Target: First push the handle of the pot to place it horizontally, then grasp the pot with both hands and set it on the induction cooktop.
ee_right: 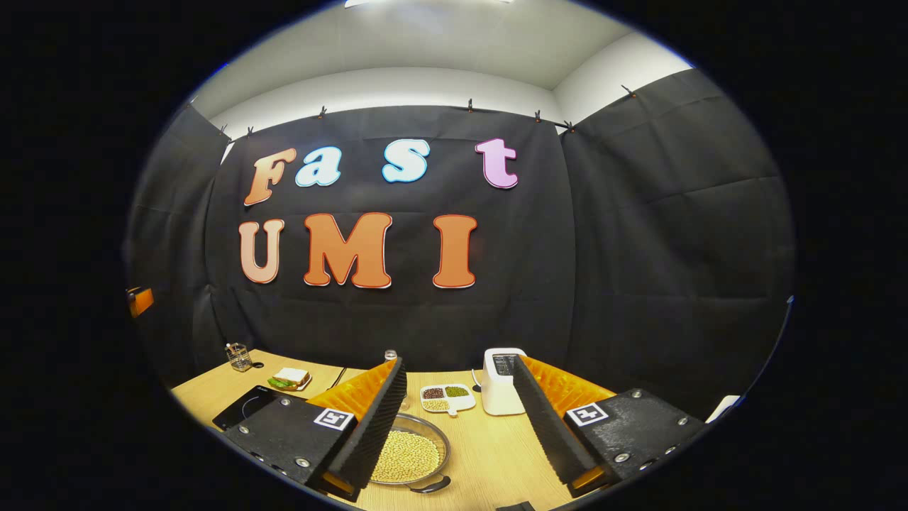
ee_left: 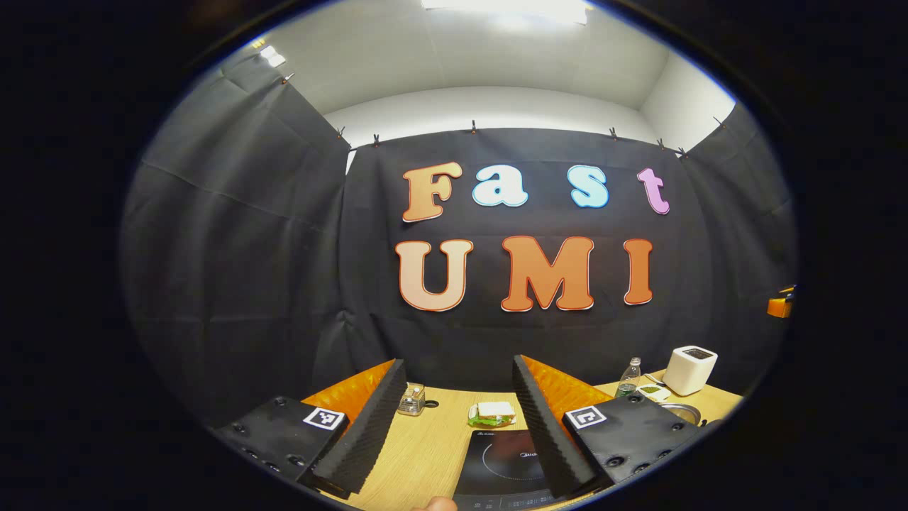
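Note:
A shallow metal pot (ee_right: 415,454) filled with pale beans sits on the wooden table (ee_right: 489,454), partly hidden behind the left finger of my right gripper (ee_right: 457,360). Its dark handle (ee_right: 430,485) sticks out from the near rim, toward the camera. That gripper is open above the table, holding nothing. The black induction cooktop (ee_right: 245,406) lies further left. In the left gripper view the cooktop (ee_left: 504,461) lies just ahead, between the fingers of my open left gripper (ee_left: 457,365), and the pot's rim (ee_left: 682,411) peeks out at the right.
A white toaster (ee_right: 502,380) and a sectioned dish of grains (ee_right: 447,397) stand behind the pot. A sandwich on a plate (ee_left: 491,414), a glass jar (ee_left: 411,399) and a bottle (ee_left: 628,377) line the back of the table. A fingertip (ee_left: 436,504) shows at the near edge.

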